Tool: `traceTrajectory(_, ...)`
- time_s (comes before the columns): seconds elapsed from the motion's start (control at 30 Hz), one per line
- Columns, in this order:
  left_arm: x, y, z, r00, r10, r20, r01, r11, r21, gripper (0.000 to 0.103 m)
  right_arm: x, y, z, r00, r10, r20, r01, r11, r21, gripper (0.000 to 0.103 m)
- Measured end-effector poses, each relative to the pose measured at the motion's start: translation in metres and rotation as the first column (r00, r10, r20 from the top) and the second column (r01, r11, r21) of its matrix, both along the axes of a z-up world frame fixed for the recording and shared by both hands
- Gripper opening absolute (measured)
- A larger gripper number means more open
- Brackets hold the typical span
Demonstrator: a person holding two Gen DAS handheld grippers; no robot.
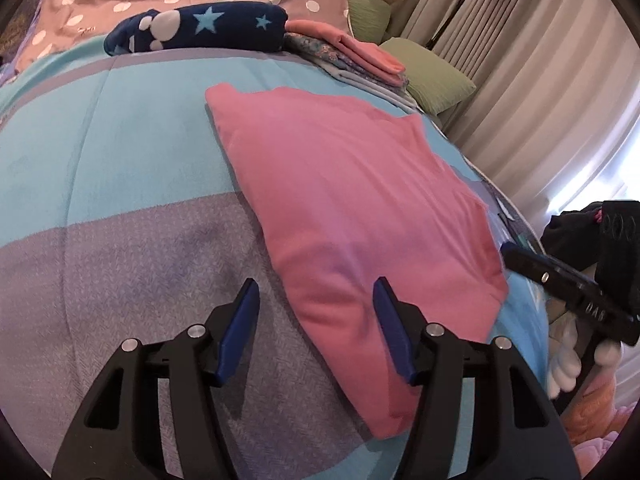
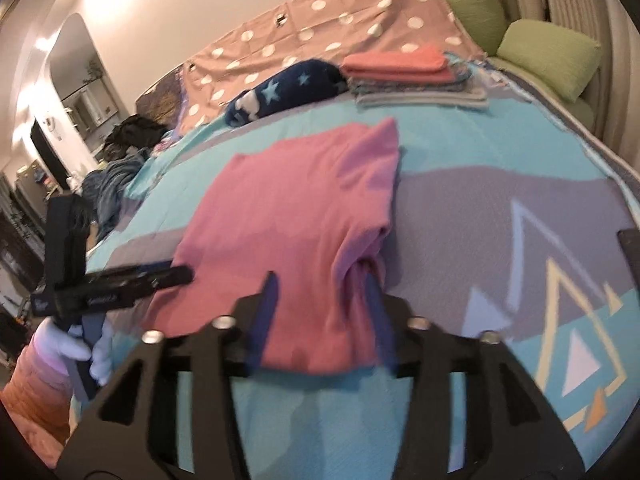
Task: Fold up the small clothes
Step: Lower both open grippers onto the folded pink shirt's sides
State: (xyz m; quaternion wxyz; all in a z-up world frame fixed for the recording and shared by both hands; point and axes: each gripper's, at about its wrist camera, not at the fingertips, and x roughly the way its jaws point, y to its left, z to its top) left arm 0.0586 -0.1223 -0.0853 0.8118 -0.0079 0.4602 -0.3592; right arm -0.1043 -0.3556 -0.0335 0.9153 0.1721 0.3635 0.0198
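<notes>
A pink garment lies folded flat on the blue and lilac bedspread. My left gripper is open, its fingers over the garment's near left edge without holding it. My right gripper is open too, its two blue fingers straddling the near end of the pink garment, with bunched cloth by the right finger. The right gripper shows at the right edge of the left wrist view, and the left one at the left of the right wrist view.
A stack of folded clothes with a coral piece on top sits at the far side, next to a rolled navy star blanket. Green pillows and curtains lie to the right. A dotted cloth covers the headboard end.
</notes>
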Motion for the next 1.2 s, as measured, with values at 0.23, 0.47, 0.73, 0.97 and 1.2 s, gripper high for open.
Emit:
traceTrajectory(0.23,0.005,0.007,-0.001,0.999,0.004,-0.034,-0.006,0.999,-0.050,0.060,0.009,-0.004,0.004,1.000,-0.009,-0.006,0.009,0.999,-0.033,0.055)
traceTrajectory(0.47,0.017,0.000,-0.003,0.999,0.002,-0.041,-0.004,0.999,-0.053,0.061,0.021,-0.008,-0.006,0.999,-0.004,-0.039,0.003,1.000,-0.016,0.056)
traceTrajectory(0.73,0.031,-0.009,-0.007,0.998,-0.028,-0.055,0.023,0.996,-0.088,0.067,0.046,-0.032,-0.030,0.993,0.012,-0.118,0.003,0.992,0.126,0.058)
traceTrajectory(0.97,0.048,-0.010,-0.010,0.994,-0.048,-0.101,0.031,0.986,-0.161,0.067,0.072,-0.042,-0.037,0.988,0.085,-0.128,-0.056,0.975,0.217,0.063)
traceTrajectory(1.2,0.055,-0.020,-0.009,0.993,-0.085,-0.088,0.071,0.987,-0.146,0.067,0.097,-0.037,-0.036,0.976,0.159,-0.146,-0.129,0.972,0.197,0.063)
